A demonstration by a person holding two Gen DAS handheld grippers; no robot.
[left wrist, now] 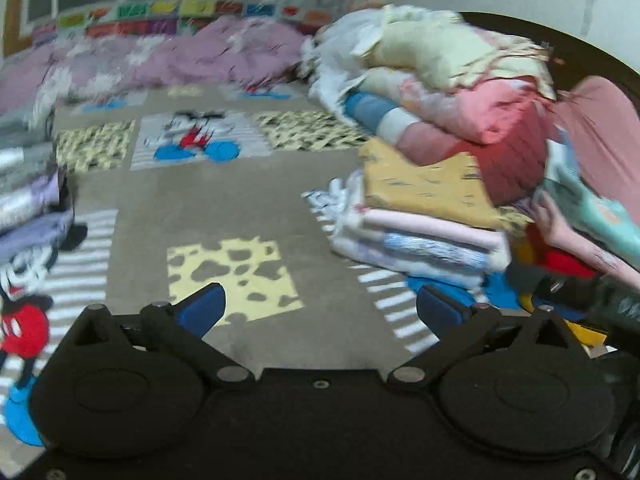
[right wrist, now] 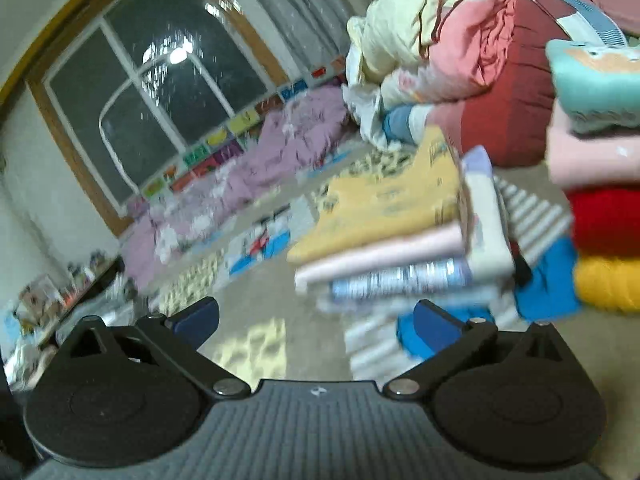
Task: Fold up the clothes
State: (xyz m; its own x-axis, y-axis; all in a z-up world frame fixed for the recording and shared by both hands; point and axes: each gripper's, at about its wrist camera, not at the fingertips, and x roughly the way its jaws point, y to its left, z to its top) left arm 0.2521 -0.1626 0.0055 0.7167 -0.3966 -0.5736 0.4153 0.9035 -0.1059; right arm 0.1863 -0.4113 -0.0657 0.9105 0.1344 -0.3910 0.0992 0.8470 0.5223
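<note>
Both my claws, left claw [left wrist: 320, 308] and right claw [right wrist: 316, 320], are spread and hold nothing; the stack [right wrist: 384, 240] lies ahead-right, nearer my right.

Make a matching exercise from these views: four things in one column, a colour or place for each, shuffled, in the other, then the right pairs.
Things:
1. top folded garment of the near stack
2. rumpled quilt
3. window
4. left claw

Descriptions:
A. purple
B. open above the patterned rug
C. yellow
D. behind the quilt, dark panes

Pairs: 1-C, 2-A, 3-D, 4-B
</note>
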